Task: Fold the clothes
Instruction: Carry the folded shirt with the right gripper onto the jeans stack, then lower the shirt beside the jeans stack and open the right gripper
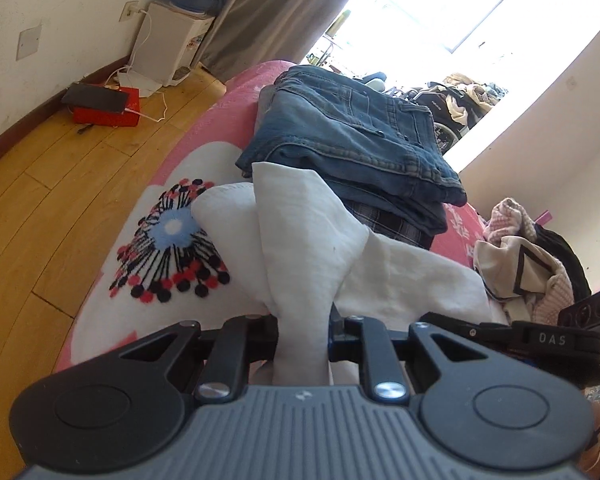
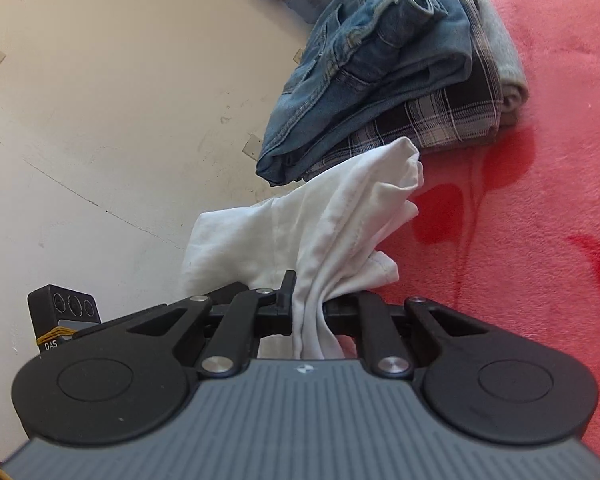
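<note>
White cotton is what both sets of fingers are clamped on: left gripper (image 1: 302,330) pinches a bunched fold of the white garment (image 1: 300,240), right gripper (image 2: 306,306) pinches another bunch of the same cloth (image 2: 320,216). Both closed tight on fabric, nothing slack between the pads.

Reason for the two-point hold, as I read it: one edge in each hand so the piece can be spread or doubled over cleanly. Looks like mid-fold, not yet laid flat.

Garment itself: thin, plain white, stitched hem visible in the right wrist view, creased and gathered into ridges at each pinch. It hangs partly off the bed (image 2: 540,240), rest draped over the pink bedcover with the flower print (image 1: 172,240).

Just beyond it: folded stack, jeans (image 1: 352,136) on top, plaid piece (image 2: 432,120) and a grey one (image 2: 504,64) under. Probably the done pile, so this one likely goes there.

Further right in the left view: unfolded heap (image 1: 528,264), still to do.

Far: wood floor (image 1: 60,184), water dispenser (image 1: 168,44), curtain, bright window.
</note>
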Demonstrator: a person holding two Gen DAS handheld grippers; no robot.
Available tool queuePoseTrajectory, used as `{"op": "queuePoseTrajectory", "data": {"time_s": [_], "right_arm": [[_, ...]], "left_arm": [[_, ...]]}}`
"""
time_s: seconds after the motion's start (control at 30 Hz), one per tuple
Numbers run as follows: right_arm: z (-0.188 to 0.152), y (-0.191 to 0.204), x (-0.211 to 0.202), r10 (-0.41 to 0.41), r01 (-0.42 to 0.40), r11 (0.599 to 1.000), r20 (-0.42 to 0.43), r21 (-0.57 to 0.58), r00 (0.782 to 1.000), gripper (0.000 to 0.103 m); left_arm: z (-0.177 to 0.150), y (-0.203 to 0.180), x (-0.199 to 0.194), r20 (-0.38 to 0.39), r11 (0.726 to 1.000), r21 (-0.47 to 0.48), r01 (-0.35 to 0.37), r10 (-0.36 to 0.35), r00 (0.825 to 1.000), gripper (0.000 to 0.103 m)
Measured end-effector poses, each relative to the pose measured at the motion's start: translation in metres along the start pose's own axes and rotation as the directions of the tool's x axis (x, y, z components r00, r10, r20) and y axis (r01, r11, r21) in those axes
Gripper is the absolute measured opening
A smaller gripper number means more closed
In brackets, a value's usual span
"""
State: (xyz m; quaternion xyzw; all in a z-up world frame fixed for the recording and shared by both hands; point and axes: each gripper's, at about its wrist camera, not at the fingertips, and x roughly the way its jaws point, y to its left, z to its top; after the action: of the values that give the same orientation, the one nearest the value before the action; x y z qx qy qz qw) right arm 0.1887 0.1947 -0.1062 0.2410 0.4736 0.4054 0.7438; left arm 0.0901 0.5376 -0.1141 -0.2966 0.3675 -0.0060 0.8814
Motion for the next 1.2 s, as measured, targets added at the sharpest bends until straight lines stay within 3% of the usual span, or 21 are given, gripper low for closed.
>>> {"op": "queuePoseTrajectory", "data": {"time_s": [0.13, 0.2, 0.27, 0.4, 0.43, 0.5, 0.6, 0.7, 0.77, 0.87, 1.0, 1.13, 1.2], "right_arm": [[-0.007, -0.014, 0.009, -0.016, 0.016, 1.0, 0.01, 0.022, 1.0, 0.009], [-0.014, -0.024, 0.015, -0.047, 0.047, 0.998, 0.008, 0.042, 0.999, 0.012], [-0.022, -0.034, 0.02, -0.078, 0.078, 0.995, 0.005, 0.063, 0.997, 0.025], [-0.021, -0.047, 0.009, -0.032, 0.031, 0.992, 0.004, 0.121, 0.999, 0.037], [-0.02, -0.048, 0.003, -0.035, 0.035, 0.992, 0.003, 0.121, 0.999, 0.044], [-0.013, -0.048, -0.012, -0.085, 0.082, 0.992, 0.029, 0.098, 0.996, 0.047], [-0.007, -0.039, -0.042, -0.154, 0.153, 0.988, 0.129, 0.016, 0.98, 0.046], [-0.01, -0.01, -0.067, -0.166, 0.211, 0.961, 0.238, -0.178, 0.957, 0.031], [-0.025, 0.013, -0.065, -0.137, 0.208, 0.927, 0.235, -0.312, 0.962, 0.02], [-0.056, 0.033, -0.038, -0.14, 0.199, 0.85, 0.156, -0.488, 0.978, 0.011], [-0.08, 0.025, -0.001, -0.237, 0.246, 0.801, 0.089, -0.546, 0.968, 0.01], [-0.072, 0.031, -0.009, -0.207, 0.228, 0.815, 0.1, -0.532, 0.973, 0.01], [-0.061, 0.037, -0.025, -0.173, 0.226, 0.822, 0.149, -0.523, 0.974, 0.011]], "left_arm": [[-0.002, 0.012, 0.017, -0.026, 1.0, 0.027, 0.001, 0.0, 1.0, 0.026], [-0.003, 0.021, 0.023, -0.029, 1.0, 0.013, -0.021, 0.021, 0.999, 0.046], [-0.004, 0.031, 0.023, -0.017, 0.999, -0.034, -0.031, 0.03, 0.999, 0.047], [0.001, 0.048, 0.007, 0.036, 0.993, -0.116, -0.025, 0.029, 0.999, 0.048], [0.003, 0.049, -0.002, 0.062, 0.992, -0.123, -0.033, 0.041, 0.997, 0.048], [0.007, 0.051, -0.02, 0.113, 0.989, -0.137, -0.049, 0.065, 0.992, 0.049], [-0.001, 0.038, -0.049, 0.158, 0.998, -0.065, -0.024, 0.034, 0.987, 0.048], [-0.016, 0.015, -0.067, 0.16, 0.998, 0.057, -0.009, 0.0, 0.987, 0.047], [-0.029, 0.0, -0.06, 0.109, 0.988, 0.15, -0.035, 0.019, 0.994, 0.046], [-0.041, -0.002, -0.033, 0.032, 0.981, 0.173, -0.09, 0.086, 0.996, 0.039], [-0.047, 0.007, -0.015, 0.001, 0.982, 0.147, -0.115, 0.116, 0.993, 0.039], [-0.044, 0.006, -0.029, 0.017, 0.985, 0.143, -0.101, 0.099, 0.995, 0.04], [-0.041, 0.002, -0.04, 0.045, 0.985, 0.147, -0.094, 0.089, 0.995, 0.045]]}}
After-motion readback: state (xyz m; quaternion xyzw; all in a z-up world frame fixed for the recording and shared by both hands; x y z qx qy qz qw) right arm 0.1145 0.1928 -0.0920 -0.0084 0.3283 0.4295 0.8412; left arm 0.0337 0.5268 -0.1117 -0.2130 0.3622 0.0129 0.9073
